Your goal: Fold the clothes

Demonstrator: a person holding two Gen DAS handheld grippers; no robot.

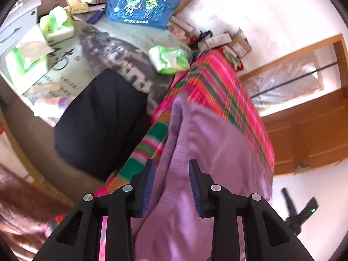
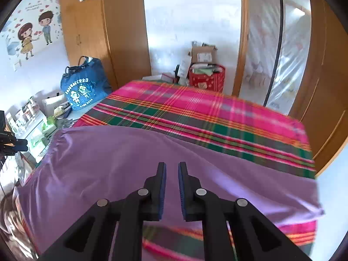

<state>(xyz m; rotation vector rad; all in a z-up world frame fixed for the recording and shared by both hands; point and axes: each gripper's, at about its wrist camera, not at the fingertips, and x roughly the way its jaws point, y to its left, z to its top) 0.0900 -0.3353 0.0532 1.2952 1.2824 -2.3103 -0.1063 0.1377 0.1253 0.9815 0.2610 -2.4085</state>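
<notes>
A purple garment (image 2: 134,158) lies spread across the near part of a bed covered by a plaid blanket (image 2: 217,117); its far edge runs across the bed, with bare blanket beyond. The right tongs (image 2: 172,174) hover over the garment, slightly parted and holding nothing. The left tongs (image 1: 171,171) are spread wide over the garment's ribbed edge (image 1: 176,134). A cluttered table (image 1: 121,43) flanks the bed.

Wide bare stretch of pink-and-green plaid bedsheet (image 2: 217,117) beyond the spread lilac cotton garment (image 2: 121,163); red box of papers (image 2: 206,78) blocks the far edge, blue printed tote bag (image 2: 82,89) crowds the left.
</notes>
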